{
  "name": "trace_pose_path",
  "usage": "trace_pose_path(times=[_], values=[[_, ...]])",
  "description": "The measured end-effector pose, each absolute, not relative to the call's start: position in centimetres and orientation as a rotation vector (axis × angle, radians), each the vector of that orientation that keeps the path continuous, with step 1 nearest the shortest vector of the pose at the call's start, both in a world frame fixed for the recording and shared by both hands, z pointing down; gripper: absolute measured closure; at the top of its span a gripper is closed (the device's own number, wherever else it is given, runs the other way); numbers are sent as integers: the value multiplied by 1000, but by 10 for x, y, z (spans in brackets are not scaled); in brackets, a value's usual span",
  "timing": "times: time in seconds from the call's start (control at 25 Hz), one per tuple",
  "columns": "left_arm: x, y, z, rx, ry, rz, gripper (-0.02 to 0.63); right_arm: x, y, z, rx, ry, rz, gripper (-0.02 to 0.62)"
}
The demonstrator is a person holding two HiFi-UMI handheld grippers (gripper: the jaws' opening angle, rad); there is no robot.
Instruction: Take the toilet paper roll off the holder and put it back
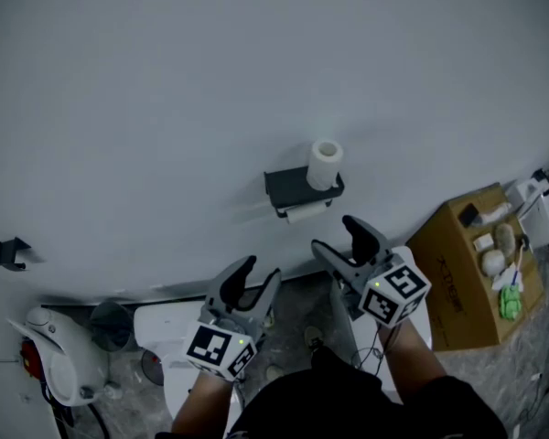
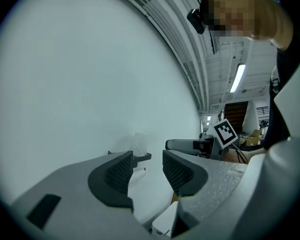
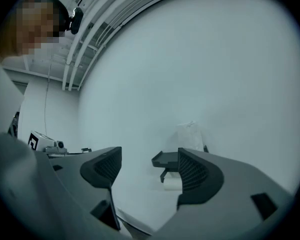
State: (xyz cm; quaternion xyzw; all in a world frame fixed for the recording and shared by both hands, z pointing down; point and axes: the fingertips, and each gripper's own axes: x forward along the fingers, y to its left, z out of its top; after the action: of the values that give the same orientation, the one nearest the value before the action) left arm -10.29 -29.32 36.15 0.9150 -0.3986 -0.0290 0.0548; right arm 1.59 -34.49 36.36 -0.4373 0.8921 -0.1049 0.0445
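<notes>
Head view: dim, bluish-grey, evenly lit; the holder [image 1: 293, 188] casts only a faint, soft shadow on the wall [image 1: 165, 90]. Both gripper views: strong fisheye bending, black vignetted corners, distant detail soft. One ceiling strip light [image 2: 237, 78] glares bright in the left gripper view.

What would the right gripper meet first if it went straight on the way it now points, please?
Probably the end of the black holder or the hanging roll beneath it; the right gripper aims slightly beside them, so it might reach bare wall instead.
</notes>
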Motion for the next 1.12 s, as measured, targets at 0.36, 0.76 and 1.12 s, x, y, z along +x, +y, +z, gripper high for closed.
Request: trace_pose_path(times=[0.36, 0.76, 1.12], values=[[-72, -339, 362, 2757, -1278, -53, 425, 53, -424, 363, -1363, 2702, -288, 221], [-60, -384, 363, 2738, -1337, -49, 417, 55, -490, 370, -1382, 2798, -220, 204], [-56, -415, 366, 2716, -1368, -51, 417, 45, -521, 379, -1322, 2908, -199, 204]])
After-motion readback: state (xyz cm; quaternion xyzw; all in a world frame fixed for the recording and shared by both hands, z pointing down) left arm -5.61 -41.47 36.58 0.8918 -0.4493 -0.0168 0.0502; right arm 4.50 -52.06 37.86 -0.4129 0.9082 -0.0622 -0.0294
